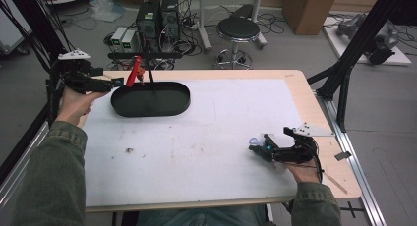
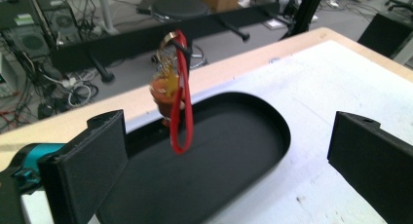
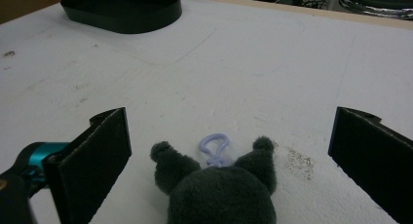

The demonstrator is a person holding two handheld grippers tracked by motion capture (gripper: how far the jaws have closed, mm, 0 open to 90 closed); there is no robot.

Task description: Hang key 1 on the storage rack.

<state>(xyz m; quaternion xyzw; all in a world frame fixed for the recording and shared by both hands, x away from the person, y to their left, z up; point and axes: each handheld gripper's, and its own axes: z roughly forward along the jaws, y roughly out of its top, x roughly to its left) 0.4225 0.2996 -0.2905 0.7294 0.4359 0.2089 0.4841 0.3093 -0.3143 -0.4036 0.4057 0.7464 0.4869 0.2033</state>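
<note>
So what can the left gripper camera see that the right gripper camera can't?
The left gripper view alone shows a red loop keychain hanging from a hook on a black rack, above the tray. The right gripper view alone shows a dark plush toy with a lilac clip, lying between open jaws. Both show the black oval tray and the white table cover.

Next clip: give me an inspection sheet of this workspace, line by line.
Surface: white mat on a wooden table, a few dirt specks.
Job's things: black oval tray far left; red-strapped keychain hanging on a black peg above it; dark plush keychain with a lilac clip, lying flat.
Clutter: nothing seen.
Grippers: left hand-held gripper open, facing the hanging keychain; right hand-held gripper open, jaws either side of the plush.
Cables: floor cables beyond the table.
Surroundings: stool, computer towers, cardboard box.
</note>
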